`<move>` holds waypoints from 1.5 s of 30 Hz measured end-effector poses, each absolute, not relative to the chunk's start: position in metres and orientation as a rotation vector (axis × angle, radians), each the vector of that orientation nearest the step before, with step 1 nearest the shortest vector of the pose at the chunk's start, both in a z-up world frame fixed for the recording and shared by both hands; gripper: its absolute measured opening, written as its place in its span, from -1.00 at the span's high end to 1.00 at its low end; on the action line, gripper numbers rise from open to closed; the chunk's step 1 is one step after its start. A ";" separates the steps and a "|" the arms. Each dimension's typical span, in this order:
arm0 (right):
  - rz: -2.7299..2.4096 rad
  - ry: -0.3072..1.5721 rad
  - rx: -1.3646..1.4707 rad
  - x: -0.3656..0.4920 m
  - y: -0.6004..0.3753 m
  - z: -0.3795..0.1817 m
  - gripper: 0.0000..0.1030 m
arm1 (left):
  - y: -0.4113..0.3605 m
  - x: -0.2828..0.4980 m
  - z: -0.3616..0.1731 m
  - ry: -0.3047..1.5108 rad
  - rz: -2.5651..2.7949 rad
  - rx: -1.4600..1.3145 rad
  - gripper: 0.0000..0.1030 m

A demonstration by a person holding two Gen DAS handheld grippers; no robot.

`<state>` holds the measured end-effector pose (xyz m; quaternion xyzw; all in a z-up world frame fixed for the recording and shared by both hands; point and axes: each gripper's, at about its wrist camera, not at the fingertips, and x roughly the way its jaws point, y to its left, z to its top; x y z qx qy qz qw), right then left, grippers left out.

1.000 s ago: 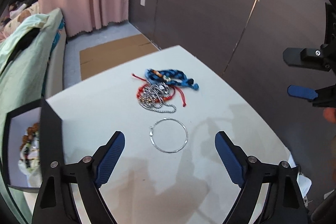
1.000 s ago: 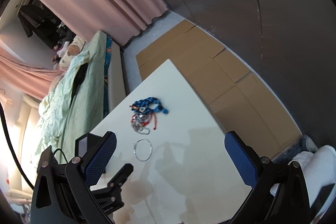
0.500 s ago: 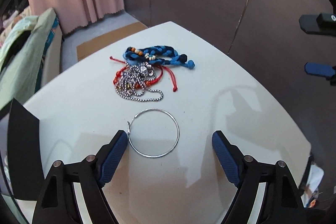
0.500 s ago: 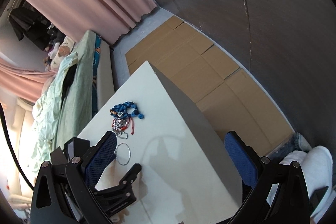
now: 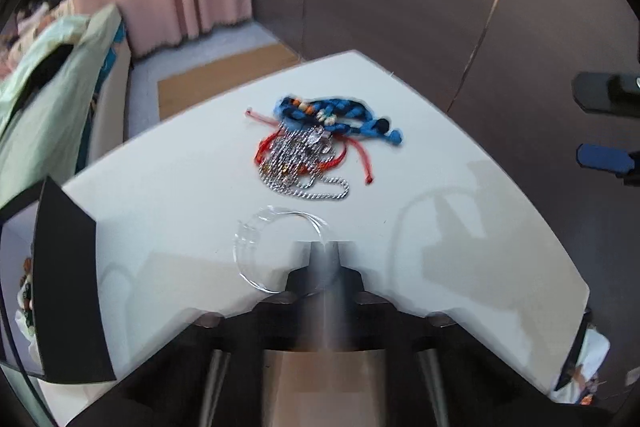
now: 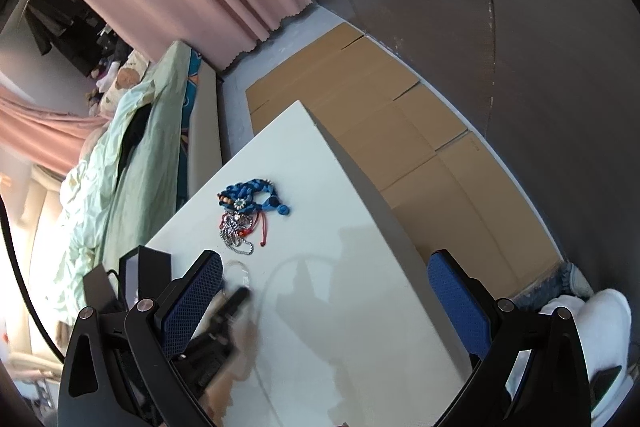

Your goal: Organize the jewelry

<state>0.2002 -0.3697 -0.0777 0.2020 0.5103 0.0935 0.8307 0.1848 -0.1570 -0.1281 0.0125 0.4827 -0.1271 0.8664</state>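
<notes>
A thin silver hoop (image 5: 256, 251) lies blurred on the white table (image 5: 180, 195), right at my left gripper (image 5: 325, 263). The left jaws have come together at the hoop's near right rim and look shut on it; motion blur hides the contact. Beyond it lies a tangle: a silver chain (image 5: 304, 167), a red cord (image 5: 360, 159) and a blue braided bracelet (image 5: 340, 115). My right gripper (image 6: 324, 303) is open and empty above the table; the tangle (image 6: 248, 211) and the hoop (image 6: 238, 271) show below it.
A black jewelry box (image 5: 60, 283) with beaded pieces inside stands open at the table's left edge. A bed with green bedding (image 6: 120, 155) lies beyond the table. Flattened cardboard (image 6: 380, 131) covers the floor by the dark wall.
My left gripper has closed from wide open onto the hoop's rim and moved forward. The right gripper has shifted a little and stays open.
</notes>
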 end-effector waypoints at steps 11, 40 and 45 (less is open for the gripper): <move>0.234 1.106 0.388 0.207 -0.348 -0.084 -1.00 | -0.140 0.189 -0.109 0.976 -0.291 -0.053 0.97; 0.239 1.094 0.384 0.210 -0.350 -0.078 -1.00 | -0.128 0.207 -0.137 0.983 -0.094 0.036 0.01; 0.243 1.099 0.370 0.211 -0.344 -0.080 -1.00 | -0.130 0.206 -0.136 0.989 -0.112 0.041 0.01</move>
